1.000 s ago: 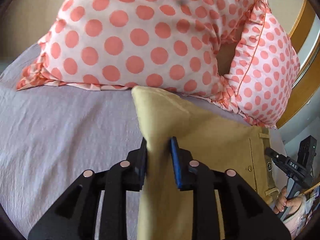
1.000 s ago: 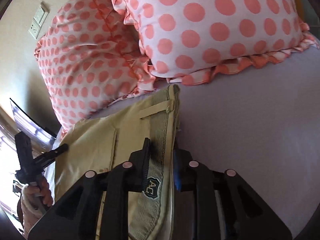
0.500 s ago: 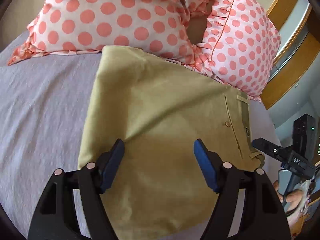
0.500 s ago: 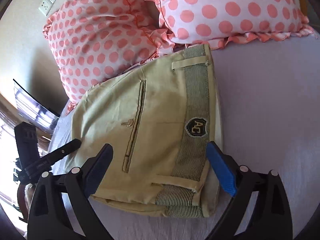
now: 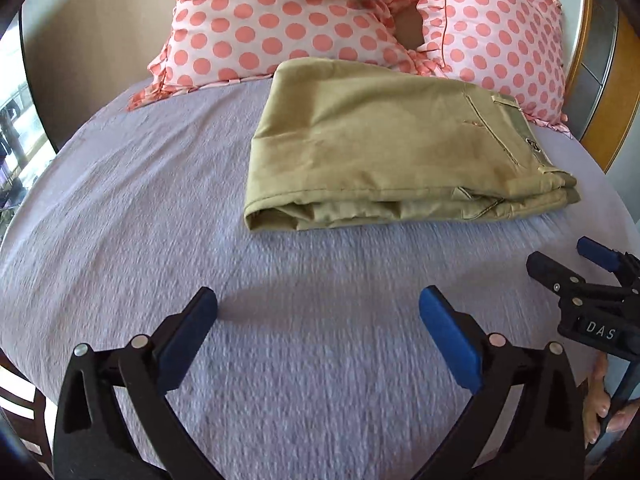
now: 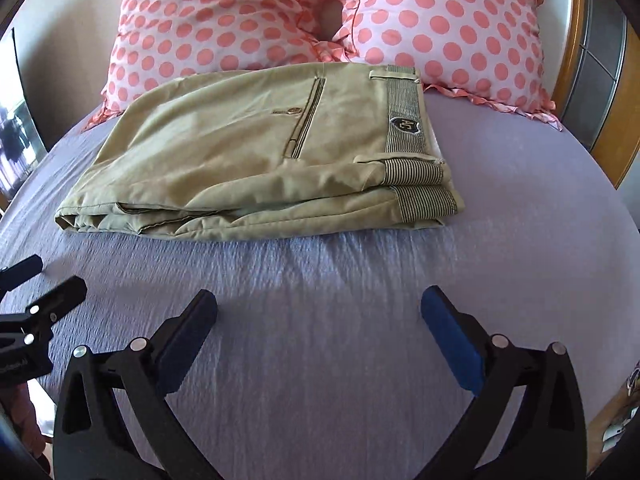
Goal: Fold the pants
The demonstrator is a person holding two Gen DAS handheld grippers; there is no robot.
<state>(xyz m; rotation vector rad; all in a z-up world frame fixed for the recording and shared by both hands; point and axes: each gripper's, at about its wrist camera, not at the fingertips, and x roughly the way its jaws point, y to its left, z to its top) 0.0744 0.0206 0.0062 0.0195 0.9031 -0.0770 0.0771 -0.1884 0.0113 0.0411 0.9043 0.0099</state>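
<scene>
Now the khaki cotton pants (image 6: pixel 256 148) lie folded in a compact stack on the lavender bed sheet (image 6: pixel 360 300), touching two polka-dot pillows (image 6: pixel 440 20). Both grippers, left (image 5: pixel 318 328) and right (image 6: pixel 319 330), hover nearby, jaws spread and empty; folding looks finished.

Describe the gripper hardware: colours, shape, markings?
Both the left gripper and right gripper are matte black plastic with triangular cutouts, silver pivot pins and blue pads on the fingers. The right gripper's body carries white "DAS" lettering. No cables visible.
</scene>
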